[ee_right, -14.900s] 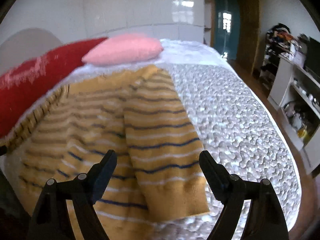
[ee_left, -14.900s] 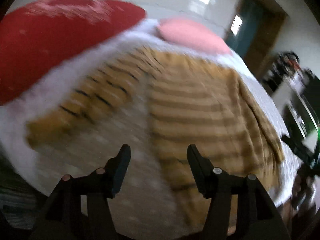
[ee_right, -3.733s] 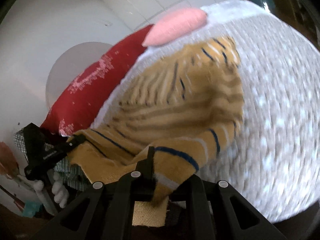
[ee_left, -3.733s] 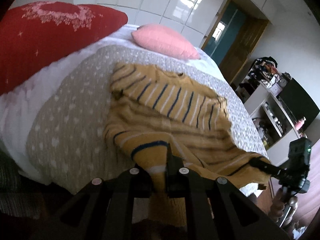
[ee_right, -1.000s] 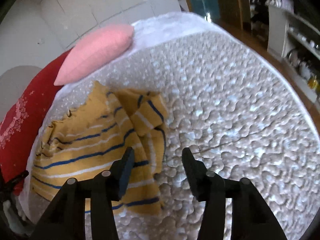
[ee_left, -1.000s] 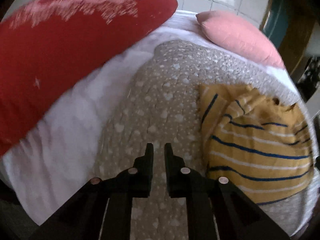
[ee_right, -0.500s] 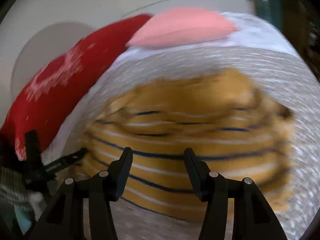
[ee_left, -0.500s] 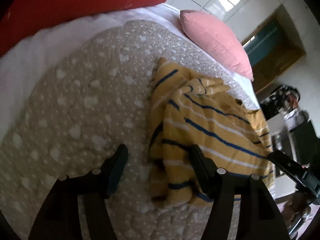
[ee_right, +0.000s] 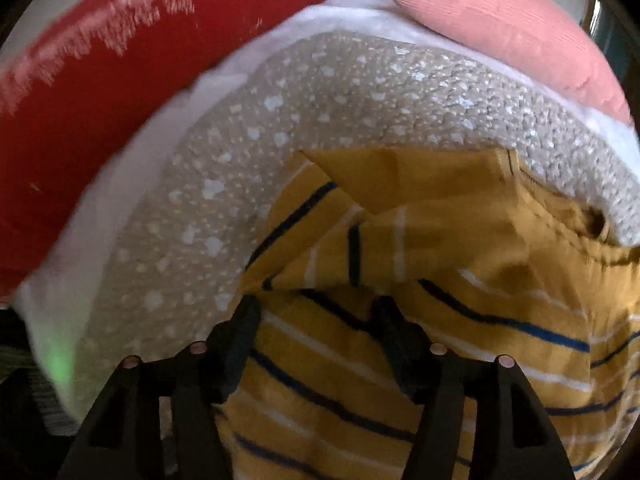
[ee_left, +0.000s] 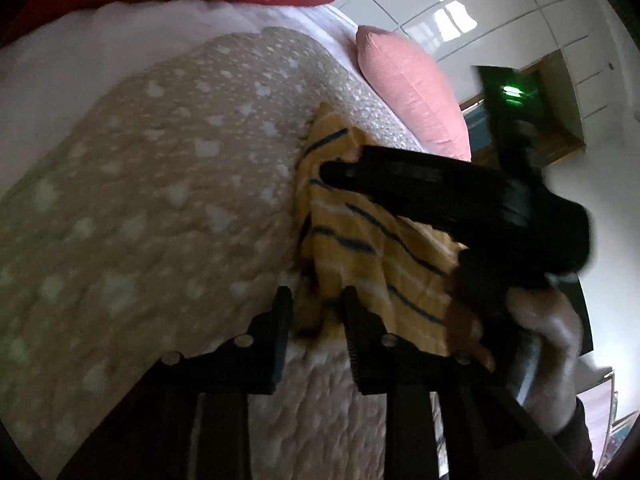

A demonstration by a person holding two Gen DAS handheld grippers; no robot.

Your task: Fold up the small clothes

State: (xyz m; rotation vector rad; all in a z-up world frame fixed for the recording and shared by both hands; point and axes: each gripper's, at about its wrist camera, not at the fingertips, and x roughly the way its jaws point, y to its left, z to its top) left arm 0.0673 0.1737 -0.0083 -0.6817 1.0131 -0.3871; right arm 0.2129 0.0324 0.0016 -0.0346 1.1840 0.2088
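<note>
A folded yellow sweater with blue and white stripes [ee_right: 420, 272] lies on the grey dotted bedspread [ee_right: 280, 128]. My right gripper [ee_right: 316, 312] is open and sits low over the sweater's left part, with its jaws astride a striped fold. In the left wrist view the sweater [ee_left: 360, 240] lies ahead to the right. My left gripper [ee_left: 316, 304] is partly open with its jaws on either side of the sweater's near left edge. The right gripper's black body [ee_left: 460, 196] and the hand that holds it cross over the sweater there.
A red pillow [ee_right: 120, 60] lies at the back left and a pink pillow [ee_right: 500, 16] at the back right of the bed. White bedding [ee_left: 80, 64] borders the bedspread. A doorway [ee_left: 556, 100] shows beyond the bed's right side.
Both grippers have come down to the sweater's left edge. The left jaws have narrowed around the edge. The right gripper now reaches across the left wrist view.
</note>
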